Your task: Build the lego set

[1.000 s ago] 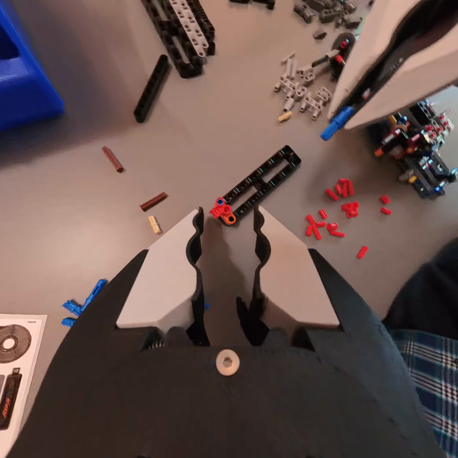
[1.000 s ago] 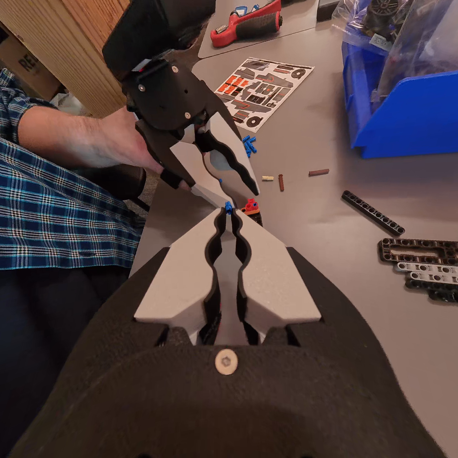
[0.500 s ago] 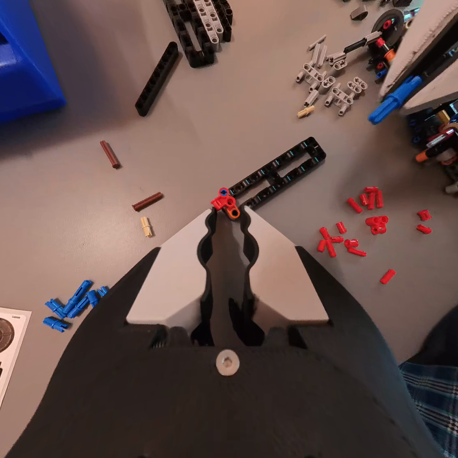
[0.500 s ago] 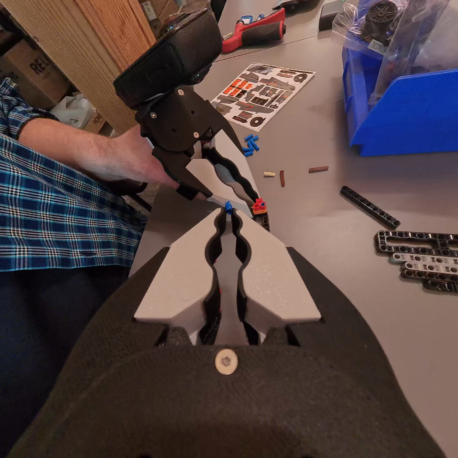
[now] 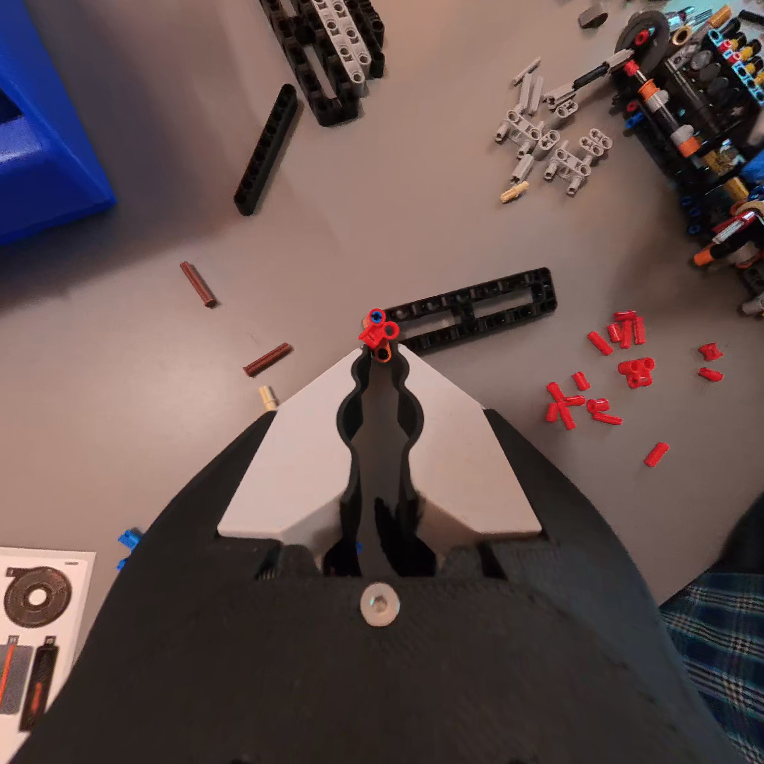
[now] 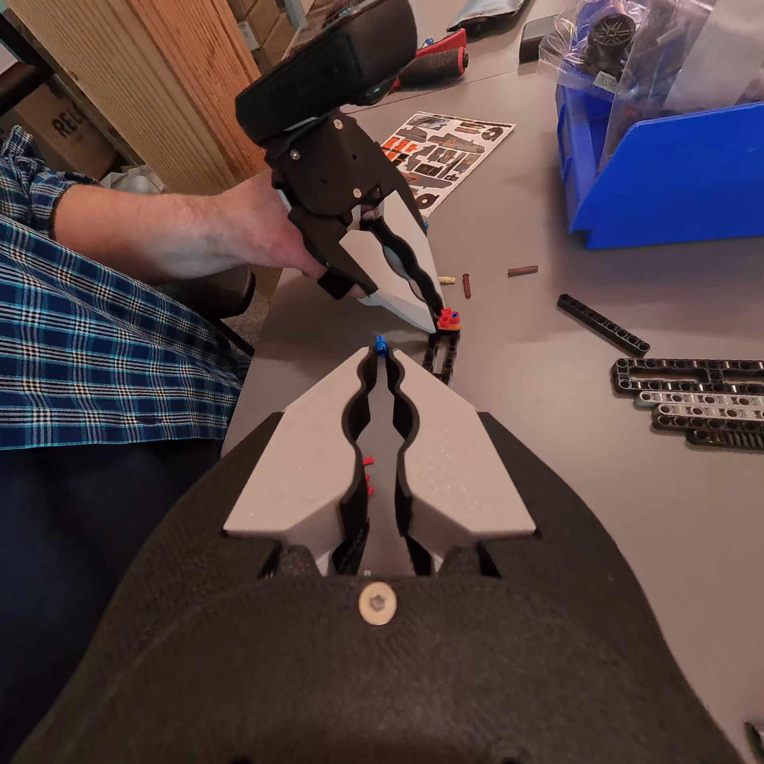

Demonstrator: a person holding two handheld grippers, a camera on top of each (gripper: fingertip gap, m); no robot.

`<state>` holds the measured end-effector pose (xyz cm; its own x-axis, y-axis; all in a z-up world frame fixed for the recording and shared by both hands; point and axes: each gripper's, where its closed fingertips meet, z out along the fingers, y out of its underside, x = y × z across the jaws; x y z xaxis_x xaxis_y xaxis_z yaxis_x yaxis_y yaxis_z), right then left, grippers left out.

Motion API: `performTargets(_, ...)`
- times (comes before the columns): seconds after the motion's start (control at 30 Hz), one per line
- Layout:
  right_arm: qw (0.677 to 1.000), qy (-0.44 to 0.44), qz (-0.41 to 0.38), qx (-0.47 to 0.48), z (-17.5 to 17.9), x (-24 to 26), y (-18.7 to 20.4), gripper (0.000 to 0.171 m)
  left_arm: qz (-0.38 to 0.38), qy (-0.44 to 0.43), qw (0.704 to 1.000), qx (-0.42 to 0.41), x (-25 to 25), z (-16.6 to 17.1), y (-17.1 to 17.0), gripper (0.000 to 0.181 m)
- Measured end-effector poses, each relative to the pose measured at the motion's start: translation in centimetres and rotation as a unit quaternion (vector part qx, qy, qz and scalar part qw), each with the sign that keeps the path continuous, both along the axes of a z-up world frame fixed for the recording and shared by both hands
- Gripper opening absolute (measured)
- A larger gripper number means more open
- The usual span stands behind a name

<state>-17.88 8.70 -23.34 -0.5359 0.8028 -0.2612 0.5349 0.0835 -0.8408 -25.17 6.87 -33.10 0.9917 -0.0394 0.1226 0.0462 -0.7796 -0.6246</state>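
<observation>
Left wrist view: your left gripper [image 5: 381,351] is nearly closed, nipping the red connector cluster [image 5: 379,330] at the black frame's [image 5: 475,308] end—light, rigid, grip its flats; right wrist view: your right gripper [image 6: 381,354] pinches a small, slippery blue pin [image 6: 380,345] near that frame.

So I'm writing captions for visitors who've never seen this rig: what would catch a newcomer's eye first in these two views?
Probably the left gripper, its jaws closed on a small red and orange connector at the end of a black frame lying on the grey table. Next, the right gripper pinching a blue pin just short of that connector. Around them, scattered red pieces to the right and a blue bin at the far right.
</observation>
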Motion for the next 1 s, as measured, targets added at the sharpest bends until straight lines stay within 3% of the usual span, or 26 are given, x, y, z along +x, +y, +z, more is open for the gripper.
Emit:
performTargets(0.17,1.0,0.002,-0.002,-0.001,0.1,0.4,0.1,0.001,0.01,-0.025,1.0,-0.004,-0.1,0.2,-0.1,0.031)
performTargets(0.33,1.0,0.0,-0.002,0.0,0.0,0.6,0.2,0.001,0.028,-0.039,0.999,-0.013,0.3,-0.3,0.4,0.038)
performTargets(0.5,1.0,0.002,-0.003,0.003,0.1,0.6,0.2,0.001,0.056,-0.053,0.997,0.0,0.1,-0.2,0.8,0.017)
performTargets(0.6,1.0,0.002,-0.003,0.002,0.1,0.6,0.3,0.001,0.051,-0.047,0.998,0.0,0.2,-0.1,0.9,0.017)
performTargets(0.9,1.0,0.011,0.0,0.005,0.9,0.7,0.0,0.001,-0.028,0.019,0.999,0.033,-0.8,3.8,0.3,0.016)
performTargets(1.0,1.0,0.013,0.001,0.005,1.3,0.9,-0.1,0.001,-0.123,0.023,0.992,0.025,0.0,6.1,-1.2,0.016)
